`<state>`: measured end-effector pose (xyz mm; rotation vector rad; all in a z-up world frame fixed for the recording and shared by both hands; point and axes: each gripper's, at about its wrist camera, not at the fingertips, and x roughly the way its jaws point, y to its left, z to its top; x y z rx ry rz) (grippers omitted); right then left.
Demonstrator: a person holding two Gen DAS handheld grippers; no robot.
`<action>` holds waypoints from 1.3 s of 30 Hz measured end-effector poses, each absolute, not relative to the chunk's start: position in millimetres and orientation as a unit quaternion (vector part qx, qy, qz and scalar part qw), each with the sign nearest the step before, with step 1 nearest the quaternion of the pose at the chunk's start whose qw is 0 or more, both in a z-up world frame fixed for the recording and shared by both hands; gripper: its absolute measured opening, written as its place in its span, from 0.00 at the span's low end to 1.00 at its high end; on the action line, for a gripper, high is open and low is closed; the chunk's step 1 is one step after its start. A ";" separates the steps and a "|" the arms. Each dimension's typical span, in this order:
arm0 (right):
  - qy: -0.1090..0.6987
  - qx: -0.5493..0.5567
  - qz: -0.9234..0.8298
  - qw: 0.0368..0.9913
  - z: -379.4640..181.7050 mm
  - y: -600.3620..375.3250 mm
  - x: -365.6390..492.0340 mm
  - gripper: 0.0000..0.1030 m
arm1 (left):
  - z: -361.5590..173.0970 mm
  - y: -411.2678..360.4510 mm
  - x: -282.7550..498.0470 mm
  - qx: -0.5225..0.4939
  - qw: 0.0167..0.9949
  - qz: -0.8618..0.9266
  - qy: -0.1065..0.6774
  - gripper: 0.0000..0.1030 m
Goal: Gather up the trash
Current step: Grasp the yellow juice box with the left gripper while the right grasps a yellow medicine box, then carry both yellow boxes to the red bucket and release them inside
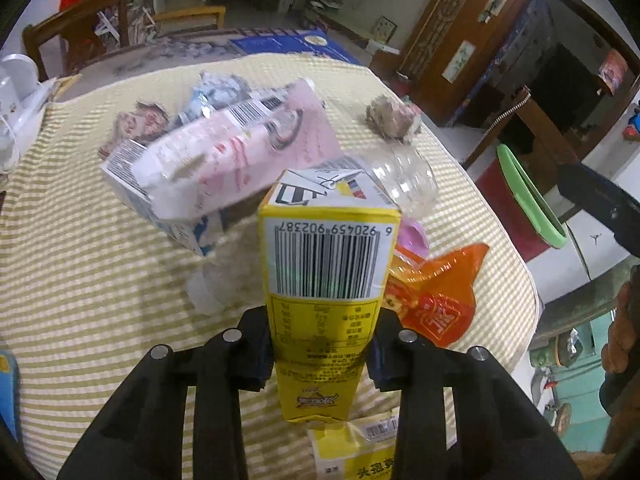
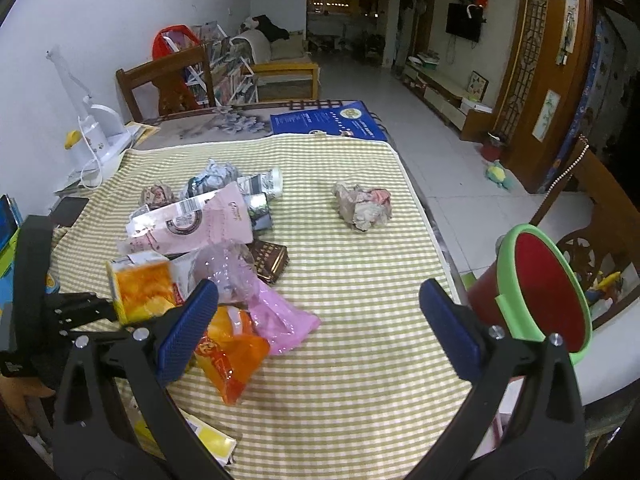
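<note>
My left gripper (image 1: 320,356) is shut on a yellow drink carton (image 1: 326,256), its pads pressing both sides, barcode facing the camera. In the right wrist view that carton (image 2: 140,288) sits at the left end of the trash pile, with the left gripper (image 2: 80,308) behind it. The pile on the checked cloth (image 2: 360,280) holds a pink pouch (image 2: 192,224), an orange wrapper (image 2: 232,356), a pink plastic bag (image 2: 276,312) and a clear bottle (image 1: 404,180). A crumpled paper ball (image 2: 364,206) lies apart. My right gripper (image 2: 320,328) hangs open above the cloth, nothing between its fingers.
A red bin with a green rim (image 2: 536,288) stands off the table's right edge. A white lamp (image 2: 96,128) and a wooden chair (image 2: 164,80) are at the far left. A blue booklet (image 2: 328,122) lies at the far end, a yellow packet (image 1: 360,452) at the near edge.
</note>
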<state>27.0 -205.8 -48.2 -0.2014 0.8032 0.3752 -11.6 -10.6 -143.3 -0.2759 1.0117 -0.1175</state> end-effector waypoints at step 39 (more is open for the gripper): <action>0.466 -0.095 0.444 0.759 -86.9 -159.6 13.5 0.48 | -62.9 47.4 -6.5 -0.139 0.915 0.044 0.377 0.32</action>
